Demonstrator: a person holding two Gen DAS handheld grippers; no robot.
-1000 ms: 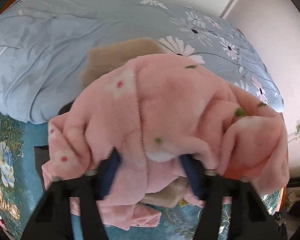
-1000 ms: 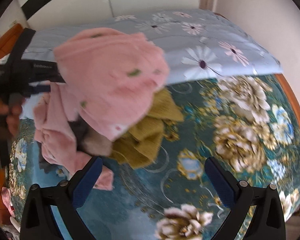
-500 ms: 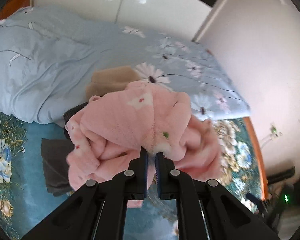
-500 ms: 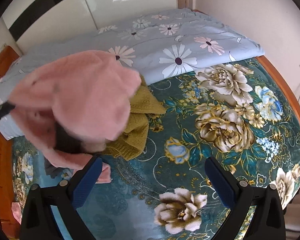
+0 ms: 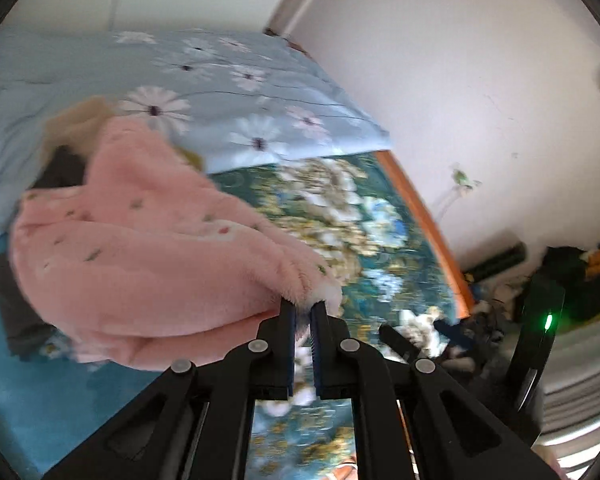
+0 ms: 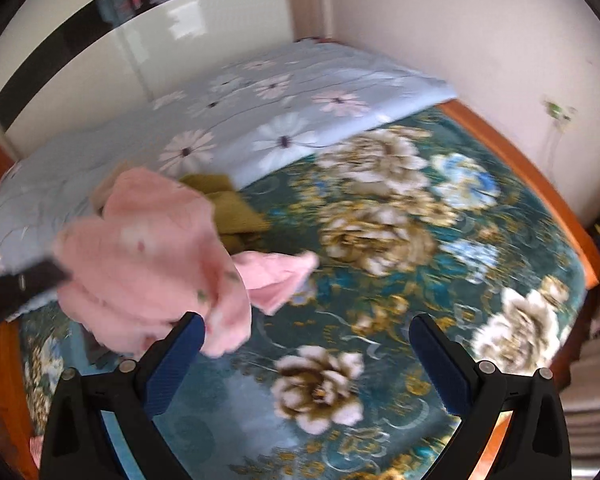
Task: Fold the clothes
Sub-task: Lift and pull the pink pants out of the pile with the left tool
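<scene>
Left wrist view first: the left tongs (image 5: 303, 307) are pressed nearly together and pinching a fluffy edge of the pink fleece top (image 5: 148, 248). The rest of the top hangs away to the left of the tongs, bunched up and lifted off the bed (image 5: 380, 248). Behind the top, further out from the tips, there's a beige garment (image 5: 74, 124) and something dark (image 5: 62, 166) under it, both pretty blurry. A light blue daisy quilt (image 5: 236, 92) lies across the far end of the bed, and the teal flower bedspread runs straight ahead and to the right of the tongs. Off to the right past the orange bed edge there's floor clutter that I can't make out, plus a black part with a green light (image 5: 548, 322).

Right wrist view: the right tongs (image 6: 306, 354) are spread wide with nothing between them, just the bedspread below. The pink top sits up and to the left of them, its lower fold just beside the left blue pad (image 6: 176, 360); can't tell if it actually touches. The other tongs' black arm comes in from the left edge and meets the top there. An olive-yellow knit (image 6: 230, 208) lies on the bed behind the top, right against the quilt.
</scene>
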